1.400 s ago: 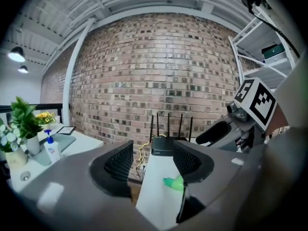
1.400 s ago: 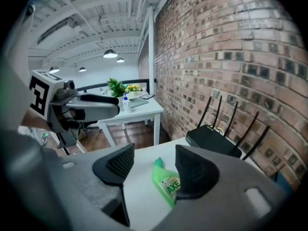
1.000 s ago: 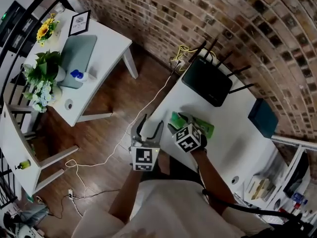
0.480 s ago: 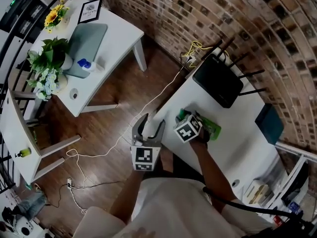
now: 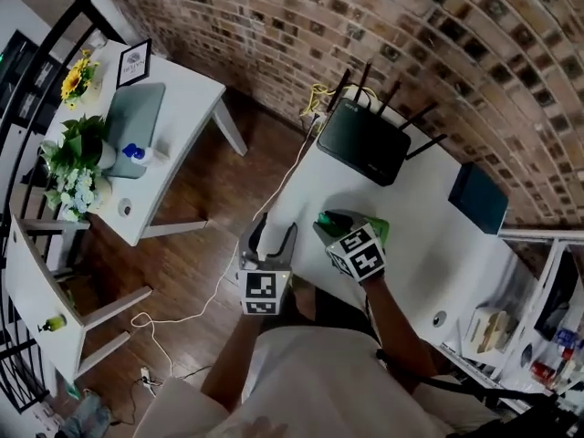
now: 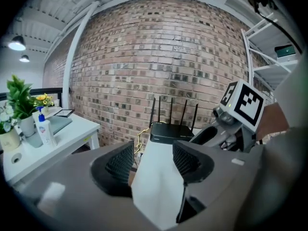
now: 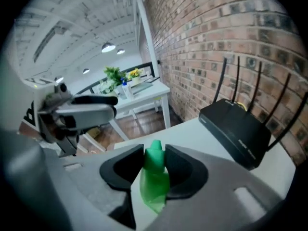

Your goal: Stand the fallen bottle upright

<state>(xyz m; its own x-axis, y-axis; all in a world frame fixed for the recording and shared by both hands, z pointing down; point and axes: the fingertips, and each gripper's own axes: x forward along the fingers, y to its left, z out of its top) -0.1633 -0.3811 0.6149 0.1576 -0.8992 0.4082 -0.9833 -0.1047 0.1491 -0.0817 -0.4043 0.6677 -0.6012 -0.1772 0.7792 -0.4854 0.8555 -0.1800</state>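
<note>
The white worktop [image 5: 429, 245] carries little. A black router [image 5: 363, 142] sits at its far end, and a dark flat box [image 5: 478, 199] lies at about 4 o'clock from the router. The bottle [image 5: 368, 227] is near the edge on my side, at roughly 6 o'clock from the router.

I judge the task to be at its first step. The right gripper [image 7: 155, 161] is closed on the bottle, with both dark pads pressed against its upper part, so the grasp is made. The standing-up is not done. In the right gripper view the bottle [image 7: 154, 186] leans between the pads instead of sitting square on its base, and I cannot tell whether its lower end touches the worktop. What is left, as I see it, is to turn it until the base faces down, set it on the white surface and let go.

The left gripper [image 6: 153, 160] takes no part. Its jaws stand apart with nothing between them. It hangs at about 9 o'clock from the right gripper, at the worktop's near corner above the wooden floor [image 5: 192, 245].

The bottle is small, bright green plastic and slightly see-through. It has a narrow tapered top that pokes out past the pads and a wider body below them. I can make out no label. From the head view little of it shows beyond a green patch ahead of the right gripper.
</note>
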